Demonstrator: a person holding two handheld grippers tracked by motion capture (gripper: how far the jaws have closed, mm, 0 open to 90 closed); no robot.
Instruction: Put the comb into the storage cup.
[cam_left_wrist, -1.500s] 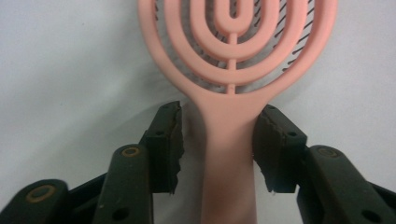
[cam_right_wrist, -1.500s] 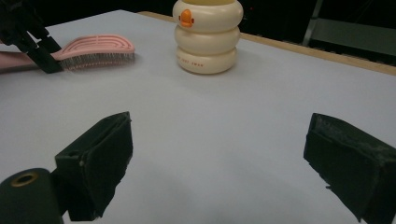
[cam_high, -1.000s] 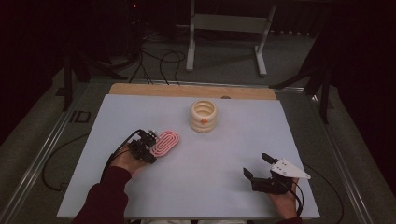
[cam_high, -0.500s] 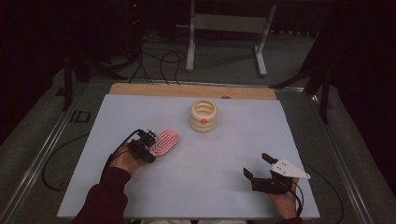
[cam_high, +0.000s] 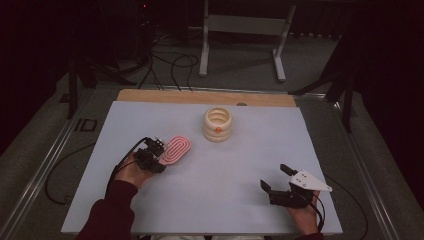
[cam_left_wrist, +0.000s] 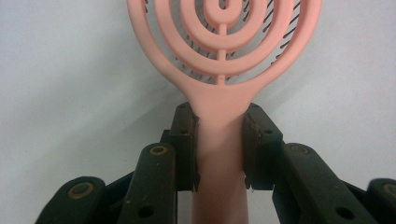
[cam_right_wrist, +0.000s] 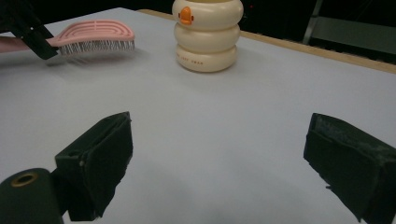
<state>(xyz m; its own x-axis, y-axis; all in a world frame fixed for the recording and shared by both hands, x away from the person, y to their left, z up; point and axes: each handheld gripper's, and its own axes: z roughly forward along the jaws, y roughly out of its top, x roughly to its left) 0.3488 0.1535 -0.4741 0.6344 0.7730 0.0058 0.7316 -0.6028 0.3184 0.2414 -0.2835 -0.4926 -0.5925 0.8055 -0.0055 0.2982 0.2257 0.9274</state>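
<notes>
Left gripper (cam_high: 159, 156): jaws closed on the handle of the brush (cam_high: 175, 150), pads pressed against both sides of the neck just below the head, seen close in the left gripper view (cam_left_wrist: 219, 144).

Brush: pink, oval head with concentric ribs, bristles facing down; over the left half of the table (cam_high: 240, 170), head pointing away from the hand toward the far right. Whether bristles touch the surface: cannot tell.

Right gripper (cam_high: 280, 181): near the front right of the table, jaws spread wide, nothing between them; bare white surface between the pads in the right gripper view (cam_right_wrist: 219, 158).

Container (cam_high: 218, 124): cream, three stacked rings, orange mark on the front, open top; upright at mid-table toward the far edge, near the brush head but apart from it.
</notes>
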